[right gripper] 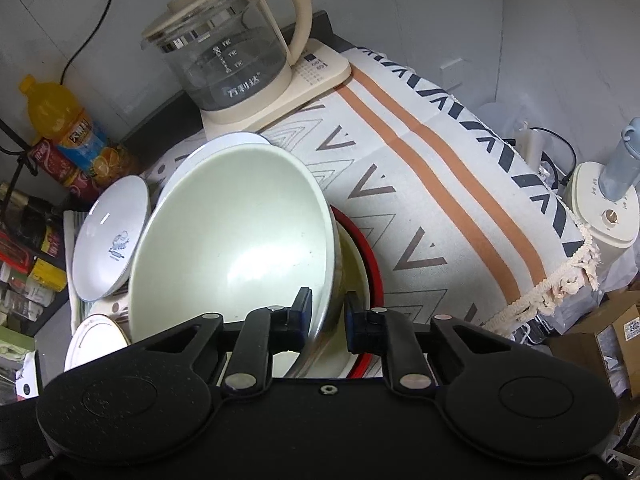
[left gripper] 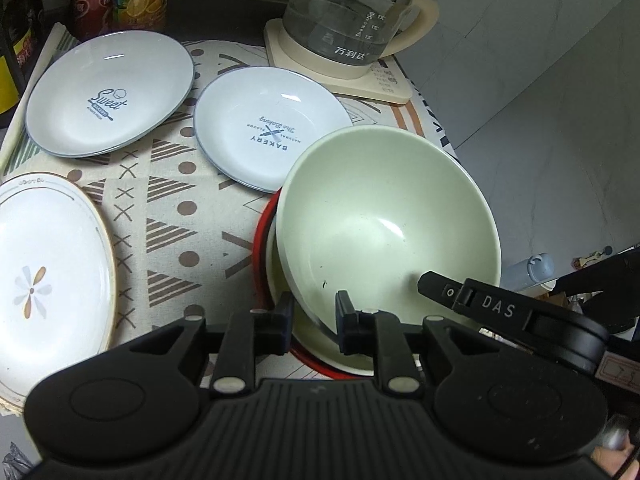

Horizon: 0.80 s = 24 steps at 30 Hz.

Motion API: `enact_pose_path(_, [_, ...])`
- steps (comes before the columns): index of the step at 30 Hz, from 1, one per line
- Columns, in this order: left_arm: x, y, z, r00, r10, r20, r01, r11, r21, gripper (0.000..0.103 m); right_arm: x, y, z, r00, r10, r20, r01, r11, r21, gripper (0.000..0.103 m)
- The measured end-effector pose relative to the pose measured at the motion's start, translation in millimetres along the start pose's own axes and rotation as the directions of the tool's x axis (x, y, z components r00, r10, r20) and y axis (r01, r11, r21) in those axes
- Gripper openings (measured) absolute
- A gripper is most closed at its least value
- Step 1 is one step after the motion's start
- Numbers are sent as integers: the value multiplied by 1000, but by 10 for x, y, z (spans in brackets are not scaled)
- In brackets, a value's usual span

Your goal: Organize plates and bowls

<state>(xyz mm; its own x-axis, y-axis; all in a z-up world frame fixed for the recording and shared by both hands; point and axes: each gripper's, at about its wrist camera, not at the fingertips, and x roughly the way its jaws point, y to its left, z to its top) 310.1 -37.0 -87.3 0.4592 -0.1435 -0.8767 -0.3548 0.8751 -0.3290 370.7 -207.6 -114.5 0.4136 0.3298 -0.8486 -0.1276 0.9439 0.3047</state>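
Green bowl [right gripper: 236,240] rim pinched by right hand-held gripper [right gripper: 328,316].

The tabletop [left gripper: 192,208] wears a patterned cloth. Directly on it lie two blue-rimmed plates [left gripper: 108,92], a flower plate [left gripper: 48,276], a red-rimmed dish [left gripper: 264,236] and the kettle base [left gripper: 340,72].
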Motion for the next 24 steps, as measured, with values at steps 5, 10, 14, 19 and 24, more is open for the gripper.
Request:
enact_pose_path(5, [-26,53,-7,1000,21,20,-20,1000,-16,18,48,12,14,1000,-20,-16,20,1000,-15,16])
enact_pose_path(10, [-29,40,-4,999,35,24,-34,999,-17,18,15,-1,61,1000,3,-31,-3,1000,-14,22])
enact_pose_path(14, [-63,2,-1,998,50,40,-50,999,-7,19,-70,-2,62,999,23,-29,-23,1000,-19,27])
enact_pose_path(19, [-142,0,-53,997,57,59,-56,998,-15,24,-167,-25,29,1000,15,-10,-16,998,-54,30])
enact_pose_path(24, [-259,18,-141,994,70,83,-67,997,-32,29,-269,-114,-16,999,38,8,-38,998,-44,29])
